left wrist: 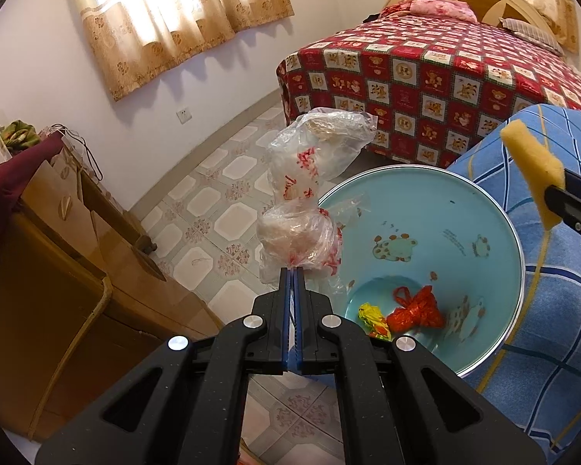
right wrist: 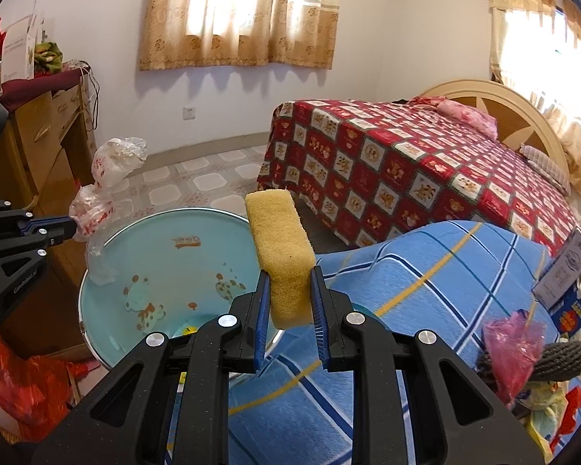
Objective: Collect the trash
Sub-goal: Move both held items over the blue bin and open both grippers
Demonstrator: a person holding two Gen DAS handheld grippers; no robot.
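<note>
Two grippers over blue basin [left wrist: 480, 209] in tiled bedroom: left gripper [left wrist: 293, 271] pinching plastic bag [left wrist: 310, 193], right gripper [right wrist: 290, 290] clamping sponge [right wrist: 281, 240]

The left tongs [left wrist: 293, 271] are clamped tight on the knotted neck of a clear plastic bag [left wrist: 313, 193] with red print, which stands up above the tiled floor [left wrist: 220, 209]. Just right of it sits a light-blue basin [left wrist: 426, 209] holding a red crumpled bag [left wrist: 418, 310] and a yellow wrapper [left wrist: 373, 319]. At the right edge, the right tongs [left wrist: 557, 197] grip a yellow sponge [left wrist: 534, 170] over a blue checked cloth [left wrist: 554, 310].
</note>
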